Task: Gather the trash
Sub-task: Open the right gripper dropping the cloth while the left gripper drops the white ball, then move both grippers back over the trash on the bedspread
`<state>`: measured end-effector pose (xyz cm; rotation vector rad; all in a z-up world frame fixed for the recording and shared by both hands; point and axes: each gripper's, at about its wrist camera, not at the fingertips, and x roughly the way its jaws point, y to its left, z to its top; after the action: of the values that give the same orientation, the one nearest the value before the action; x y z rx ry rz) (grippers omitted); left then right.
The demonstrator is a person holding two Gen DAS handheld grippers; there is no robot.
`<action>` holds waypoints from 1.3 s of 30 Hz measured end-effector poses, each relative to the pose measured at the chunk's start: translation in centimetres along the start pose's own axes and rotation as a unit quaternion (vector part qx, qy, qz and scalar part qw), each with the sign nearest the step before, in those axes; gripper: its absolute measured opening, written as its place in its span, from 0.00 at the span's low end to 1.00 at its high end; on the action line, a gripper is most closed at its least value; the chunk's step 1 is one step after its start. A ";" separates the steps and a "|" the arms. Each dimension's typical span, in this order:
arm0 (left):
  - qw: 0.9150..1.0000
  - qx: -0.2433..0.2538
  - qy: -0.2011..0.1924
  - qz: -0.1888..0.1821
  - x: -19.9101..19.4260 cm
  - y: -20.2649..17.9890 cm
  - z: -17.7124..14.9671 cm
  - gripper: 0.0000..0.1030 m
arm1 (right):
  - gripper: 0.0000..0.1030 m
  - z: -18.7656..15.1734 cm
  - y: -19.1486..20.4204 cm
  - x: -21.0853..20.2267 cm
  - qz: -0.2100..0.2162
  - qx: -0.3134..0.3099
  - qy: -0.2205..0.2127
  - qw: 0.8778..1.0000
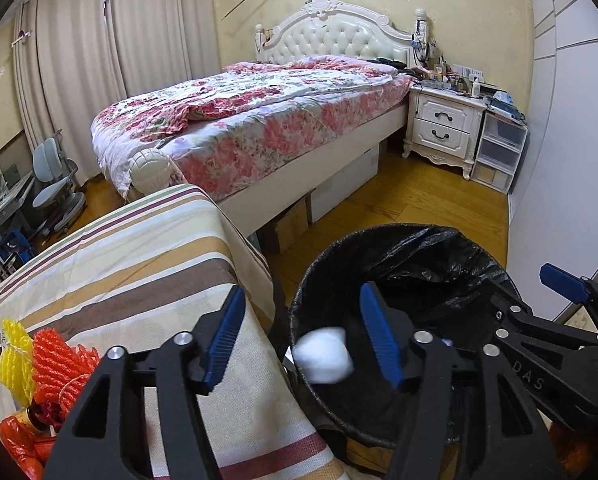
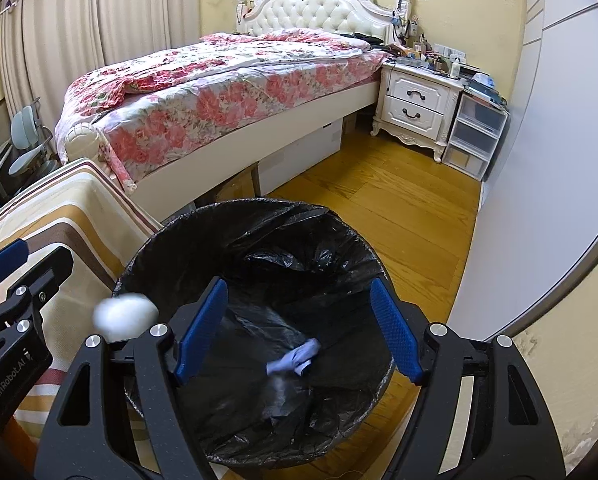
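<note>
A black-lined trash bin (image 1: 419, 256) stands on the wood floor beside a striped cloth surface. My left gripper (image 1: 301, 320) hangs over the bin's left rim with its jaws apart. A white crumpled wad (image 1: 325, 354) is in the air between them and touches neither blue pad. It shows blurred in the right wrist view, white wad (image 2: 125, 316), at the bin's rim (image 2: 259, 208). My right gripper (image 2: 299, 320) is open above the middle of the bin with nothing between its fingers. A blue crumpled scrap (image 2: 295, 360) lies inside on the liner.
The striped cloth surface (image 1: 139, 260) borders the bin on the left, with red and yellow foam nets (image 1: 55, 364) on it. A floral bed (image 1: 259, 120) and white nightstand (image 1: 443, 124) stand behind. A pale wardrobe wall (image 2: 539, 200) runs along the right.
</note>
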<state>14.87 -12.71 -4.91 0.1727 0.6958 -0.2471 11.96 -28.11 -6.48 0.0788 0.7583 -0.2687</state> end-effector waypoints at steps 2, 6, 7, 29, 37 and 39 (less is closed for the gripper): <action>1.000 -0.001 -0.001 0.001 0.0 0.0 0.0 0.66 | 0.71 0.0 -0.2 -0.1 -0.002 0.004 0.000 1.000; 1.000 -0.001 -0.006 0.002 -0.2 0.0 0.1 0.70 | 0.71 0.0 -0.6 -0.1 -0.005 0.010 0.001 1.000; 1.000 -0.001 -0.006 0.003 -0.3 0.0 0.1 0.71 | 0.71 0.0 -0.6 -0.2 -0.007 0.011 0.001 1.000; 0.999 -0.024 -0.001 0.027 -6.7 3.4 -5.0 0.72 | 0.71 -5.4 1.6 -6.3 0.013 0.005 0.010 1.000; 0.998 -0.039 0.001 0.058 -10.3 6.5 -8.1 0.72 | 0.71 -8.2 3.8 -9.2 0.032 -0.016 0.010 0.999; 0.997 -0.040 -0.002 0.067 -11.2 7.0 -8.7 0.72 | 0.71 -8.7 4.3 -9.9 0.037 -0.020 0.007 0.999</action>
<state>3.26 -2.05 -3.65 0.1425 0.6866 -0.0918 0.39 -20.44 -6.06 0.0697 0.7725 -0.1828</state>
